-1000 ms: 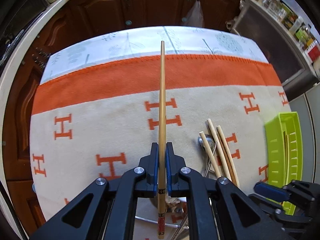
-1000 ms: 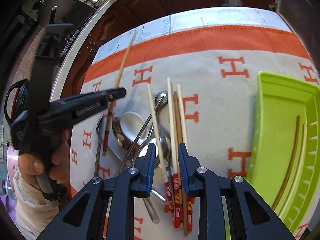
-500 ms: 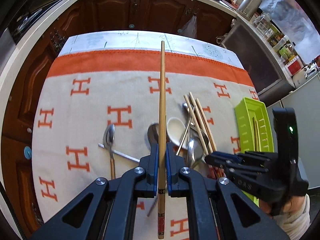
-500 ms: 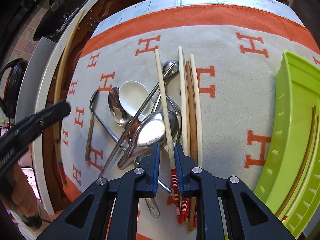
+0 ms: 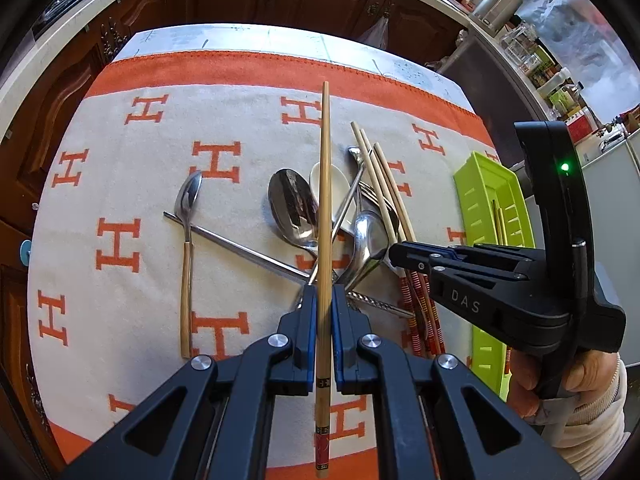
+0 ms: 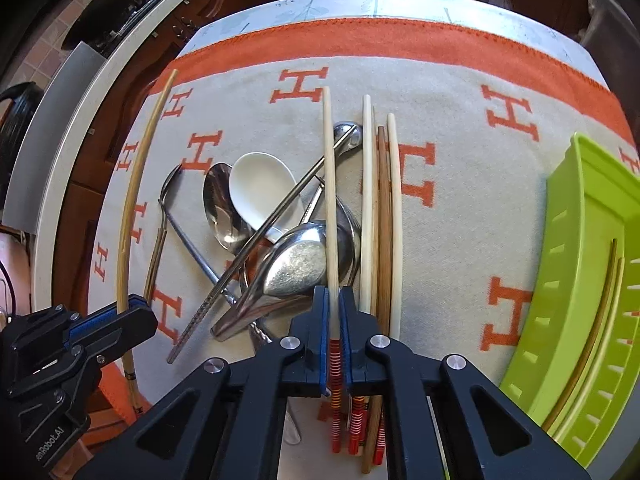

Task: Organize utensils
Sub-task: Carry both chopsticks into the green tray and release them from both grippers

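Right claw [image 6: 334,312] pinched a pale chopstick [image 6: 330,200] lying over a steel spoon [image 6: 292,272], left claw [image 5: 323,308] pinched a bamboo chopstick [image 5: 325,200]; lifting might drag the spoon

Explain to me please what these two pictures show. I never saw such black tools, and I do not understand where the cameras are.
No robot is here: a person holds a hand tool with two fingers in each hand, and each tool carries a wide-angle camera that looks along its fingers.

The left tool's picture shows the left gripper shut on a plain bamboo chopstick, lifted over the table. At its right stands the other tool, held by a hand.

The right tool's picture shows the right gripper. Its fingers have just been closing and now pinch a pale chopstick with a red striped end, still on the pile.

On the orange and cream cloth lie metal spoons, a white spoon and more chopsticks. The green tray already holds two chopsticks.
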